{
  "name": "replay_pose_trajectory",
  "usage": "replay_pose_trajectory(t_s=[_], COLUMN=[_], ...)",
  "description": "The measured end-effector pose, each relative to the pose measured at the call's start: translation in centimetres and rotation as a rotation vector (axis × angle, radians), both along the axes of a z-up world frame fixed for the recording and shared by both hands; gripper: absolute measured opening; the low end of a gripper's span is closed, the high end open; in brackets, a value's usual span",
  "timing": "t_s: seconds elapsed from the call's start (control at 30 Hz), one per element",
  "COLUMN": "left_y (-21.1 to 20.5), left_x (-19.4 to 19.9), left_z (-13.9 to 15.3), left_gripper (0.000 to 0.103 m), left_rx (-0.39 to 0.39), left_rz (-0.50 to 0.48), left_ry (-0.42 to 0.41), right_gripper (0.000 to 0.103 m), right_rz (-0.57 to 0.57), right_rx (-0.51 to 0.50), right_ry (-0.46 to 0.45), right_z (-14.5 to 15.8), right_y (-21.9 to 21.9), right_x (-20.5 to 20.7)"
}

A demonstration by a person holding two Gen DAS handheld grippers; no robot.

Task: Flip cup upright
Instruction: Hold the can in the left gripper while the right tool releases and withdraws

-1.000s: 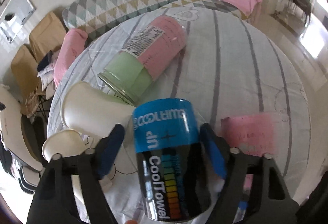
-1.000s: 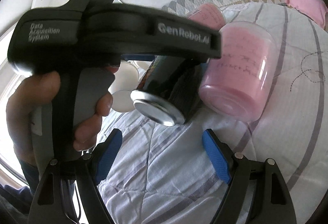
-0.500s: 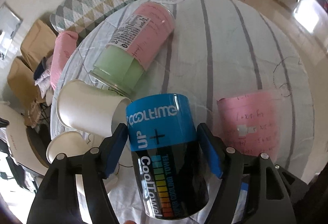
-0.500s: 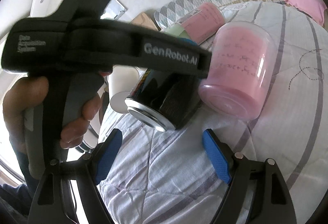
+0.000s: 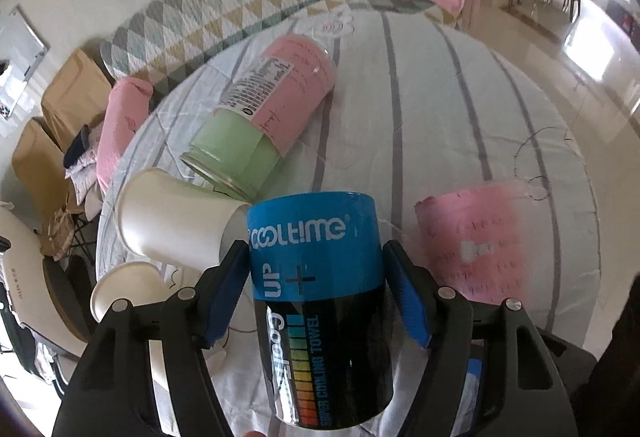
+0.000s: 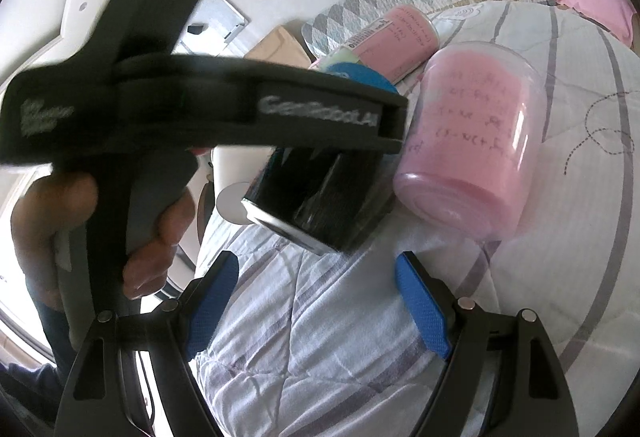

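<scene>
My left gripper (image 5: 316,293) is shut on a black and blue "Cooltime" can-shaped cup (image 5: 320,301), held tilted above the quilt with its blue end pointing away. In the right wrist view the same cup (image 6: 320,197) hangs under the left gripper's black body (image 6: 200,117), its metal rim facing down toward me. My right gripper (image 6: 320,305) is open and empty, just below and in front of the cup, over the striped quilt.
A pink jar (image 5: 476,257) (image 6: 472,145) lies on its side to the right. A pink and green bottle (image 5: 264,121) and a white paper cup (image 5: 172,221) lie to the left, with another white cup (image 5: 124,293) at the bed's edge. The quilt (image 5: 440,109) covers the surface.
The left gripper has lifted and tilted the black and blue cup, its metal rim swinging lower and toward the right gripper. The right gripper has stayed open and still.
</scene>
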State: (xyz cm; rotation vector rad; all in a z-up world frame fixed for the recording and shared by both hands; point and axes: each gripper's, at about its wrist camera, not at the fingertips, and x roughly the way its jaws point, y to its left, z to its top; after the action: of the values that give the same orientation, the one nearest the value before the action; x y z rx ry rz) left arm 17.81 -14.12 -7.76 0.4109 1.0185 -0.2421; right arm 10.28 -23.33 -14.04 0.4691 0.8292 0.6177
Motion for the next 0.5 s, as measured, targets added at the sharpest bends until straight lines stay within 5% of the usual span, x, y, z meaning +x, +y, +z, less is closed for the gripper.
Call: replay_pose_trajectory(t_s=[0.5], left_y=[3.6], left_x=[-6.0], left_z=[2.4], left_gripper=[0.069], left_rx=[-0.166], left_rz=[0.031], left_ry=[-0.229], right_gripper=[0.082], right_rz=[-0.014], right_rx=[-0.042], right_ry=[-0.024], right_z=[0.2], right_y=[1.2], right_x=[-1.0])
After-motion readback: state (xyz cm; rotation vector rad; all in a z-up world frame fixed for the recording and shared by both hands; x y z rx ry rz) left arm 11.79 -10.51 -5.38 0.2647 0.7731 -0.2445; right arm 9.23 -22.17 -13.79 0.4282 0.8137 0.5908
